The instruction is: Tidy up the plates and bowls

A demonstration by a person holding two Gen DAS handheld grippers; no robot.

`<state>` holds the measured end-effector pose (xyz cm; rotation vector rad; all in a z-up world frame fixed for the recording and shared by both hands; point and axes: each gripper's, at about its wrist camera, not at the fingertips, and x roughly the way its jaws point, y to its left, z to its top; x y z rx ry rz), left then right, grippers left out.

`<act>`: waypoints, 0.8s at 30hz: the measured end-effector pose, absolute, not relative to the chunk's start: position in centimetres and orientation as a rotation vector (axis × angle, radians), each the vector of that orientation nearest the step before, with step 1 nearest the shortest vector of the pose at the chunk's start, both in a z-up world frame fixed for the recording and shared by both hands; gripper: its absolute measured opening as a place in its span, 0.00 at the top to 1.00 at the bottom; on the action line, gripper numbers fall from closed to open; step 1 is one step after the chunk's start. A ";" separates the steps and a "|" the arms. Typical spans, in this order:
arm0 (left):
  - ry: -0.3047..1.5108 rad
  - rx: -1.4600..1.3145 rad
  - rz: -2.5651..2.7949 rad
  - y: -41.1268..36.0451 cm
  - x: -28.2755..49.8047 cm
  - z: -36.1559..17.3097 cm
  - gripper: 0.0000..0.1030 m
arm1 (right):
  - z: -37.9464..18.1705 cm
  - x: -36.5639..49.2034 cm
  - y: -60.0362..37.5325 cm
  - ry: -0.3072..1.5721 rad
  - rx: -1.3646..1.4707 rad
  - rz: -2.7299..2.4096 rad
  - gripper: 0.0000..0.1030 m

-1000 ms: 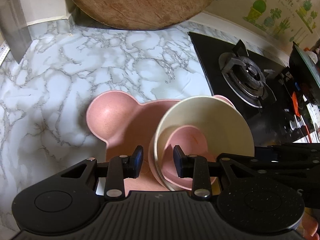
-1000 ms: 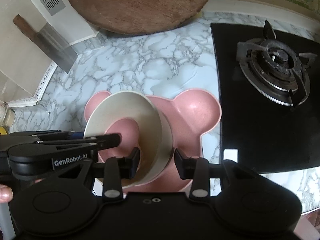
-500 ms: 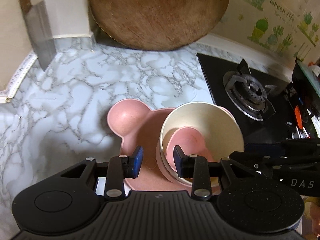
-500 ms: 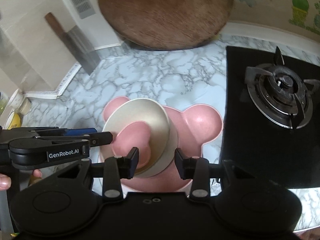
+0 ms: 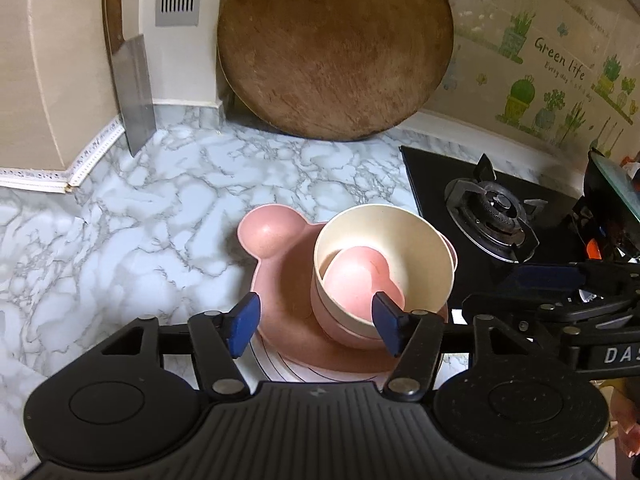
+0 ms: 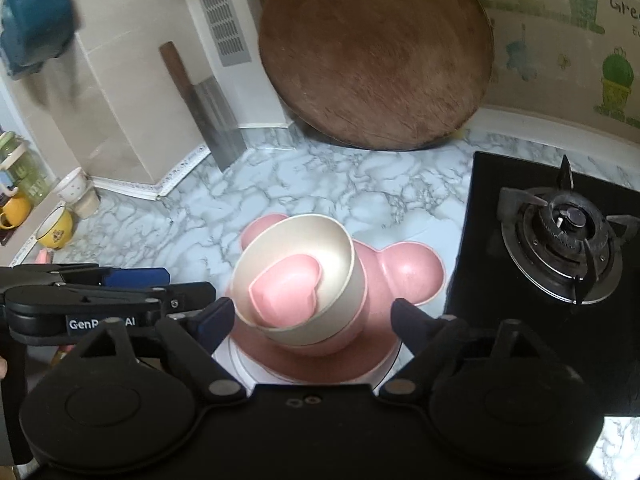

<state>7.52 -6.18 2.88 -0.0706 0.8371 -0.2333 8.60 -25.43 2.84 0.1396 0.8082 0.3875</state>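
A pink bear-shaped plate (image 5: 272,236) (image 6: 412,276) lies on the marble counter on top of a white plate (image 5: 280,368) (image 6: 236,356). On it stands a pink bowl (image 5: 340,326) (image 6: 340,340) with a cream bowl (image 5: 400,232) (image 6: 304,236) nested inside. A small pink heart-shaped dish (image 5: 356,276) (image 6: 288,288) leans in the cream bowl. My left gripper (image 5: 316,322) hovers above the stack's near side, its jaws opening and clear of the bowls. My right gripper (image 6: 312,316) is opening wide, its pads apart from the bowl walls on either side.
A round wooden board (image 5: 332,48) leans on the back wall, with a cleaver (image 5: 134,84) standing to its left. A black gas hob (image 5: 492,220) (image 6: 560,236) borders the plate on the right. Cups (image 6: 56,228) crowd the far left ledge.
Both grippers let go of the cream bowl's rim, spread their jaws and drew back and up. The cream bowl, tilted before, now rests in the pink bowl.
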 end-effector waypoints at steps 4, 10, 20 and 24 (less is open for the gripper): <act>0.800 -0.068 -0.236 -6.0 6.4 3.2 0.33 | 3.4 7.7 -25.5 0.776 0.139 0.407 0.07; 0.758 -0.056 -0.255 -5.5 5.0 3.4 0.29 | 3.9 6.1 -25.0 0.700 0.125 0.416 0.01; 0.742 -0.069 -0.265 -3.5 3.3 3.1 0.23 | 3.8 4.7 -24.1 0.655 0.145 0.386 0.00; 0.749 -0.080 -0.270 -2.6 2.7 2.7 0.22 | 3.2 4.4 -23.8 0.674 0.180 0.374 0.00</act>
